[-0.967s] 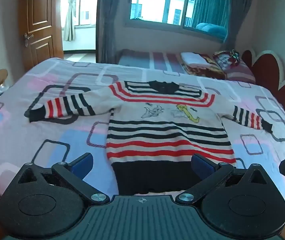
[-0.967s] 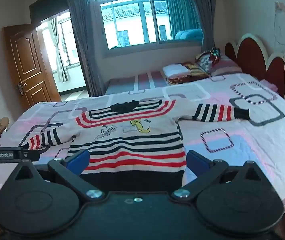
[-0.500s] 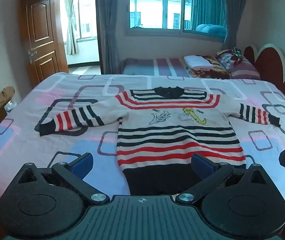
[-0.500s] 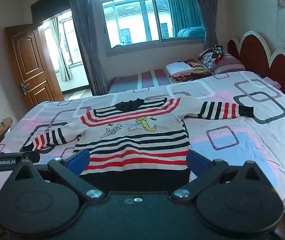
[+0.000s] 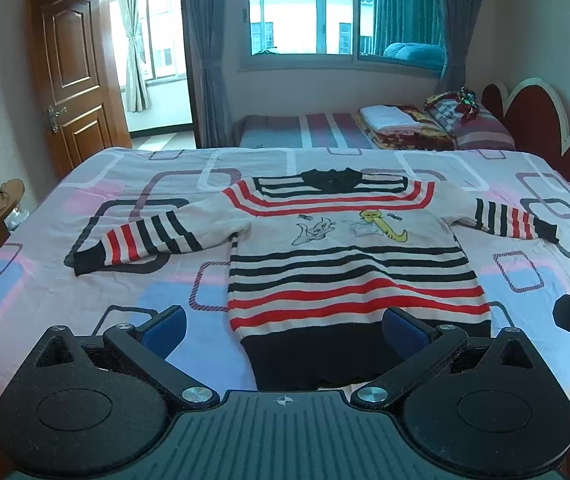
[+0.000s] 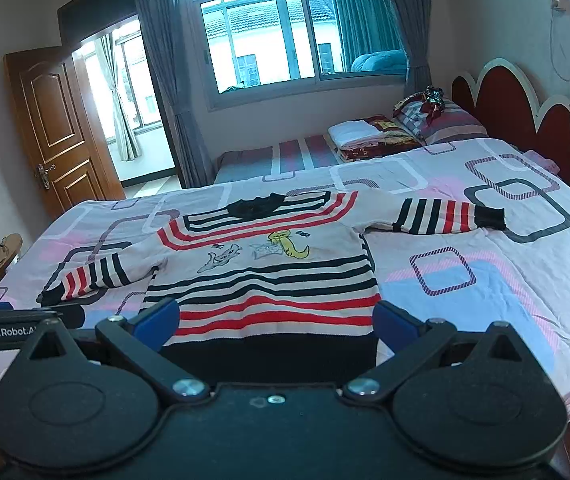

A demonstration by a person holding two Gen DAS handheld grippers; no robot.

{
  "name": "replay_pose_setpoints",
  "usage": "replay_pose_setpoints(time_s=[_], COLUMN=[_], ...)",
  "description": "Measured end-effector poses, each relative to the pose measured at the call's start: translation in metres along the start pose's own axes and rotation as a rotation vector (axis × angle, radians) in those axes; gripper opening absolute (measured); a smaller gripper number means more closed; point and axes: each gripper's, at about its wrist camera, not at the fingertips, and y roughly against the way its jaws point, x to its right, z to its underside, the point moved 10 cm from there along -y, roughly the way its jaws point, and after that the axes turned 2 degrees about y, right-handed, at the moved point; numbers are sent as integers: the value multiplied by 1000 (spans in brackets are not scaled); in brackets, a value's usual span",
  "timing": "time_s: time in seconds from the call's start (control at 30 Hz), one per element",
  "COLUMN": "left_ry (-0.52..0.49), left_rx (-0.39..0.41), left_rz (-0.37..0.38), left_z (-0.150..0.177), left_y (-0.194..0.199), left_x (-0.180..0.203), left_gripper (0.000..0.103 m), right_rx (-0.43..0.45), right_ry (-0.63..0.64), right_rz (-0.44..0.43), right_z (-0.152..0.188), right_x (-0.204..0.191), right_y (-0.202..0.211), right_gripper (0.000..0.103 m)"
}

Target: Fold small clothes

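Striped sweater [image 5: 349, 256] lies flat on bed [image 5: 45, 280], sleeves spread; both grippers' jaws apart; left gripper [image 6: 1, 330] reads "GenRobot.A".

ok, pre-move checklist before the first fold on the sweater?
1. Sweater lying flat, front up: ok.
2. Both sleeves spread out, left sleeve, right sleeve: ok.
3. Left claw open, holding nothing: ok.
4. Right claw open, holding nothing: ok.
5. Bedsheet bare around the sweater: ok.
6. Claw height above the hem: cannot tell.
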Motion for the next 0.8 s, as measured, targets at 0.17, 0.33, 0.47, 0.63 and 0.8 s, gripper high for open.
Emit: replay_pose_setpoints(time_s=[0.17, 0.33, 0.47, 0.63, 0.8], left_ry=[-1, -5, -5, -6, -8], left_rx=[-2, -6, -6, -4, -6], left_rz=[-3, -8, -9, -8, -12], left_z=[0, 1, 0, -1, -2], left_y=[0, -1, -1, -2, -2], left_x=[4, 8, 9, 12, 15], left_gripper=[103, 103, 103, 103, 103], right_rx=[-8, -13, -15, -14, -11], right_ry=[4, 5, 2, 7, 12], right_rz=[-2, -3, -5, -9, -14], right_z=[1, 0, 1, 0, 0], right_x=[1, 1, 1, 1, 2], right_y=[-1, -2, -4, -4, -6], right_gripper=[102, 102, 102, 102, 102])
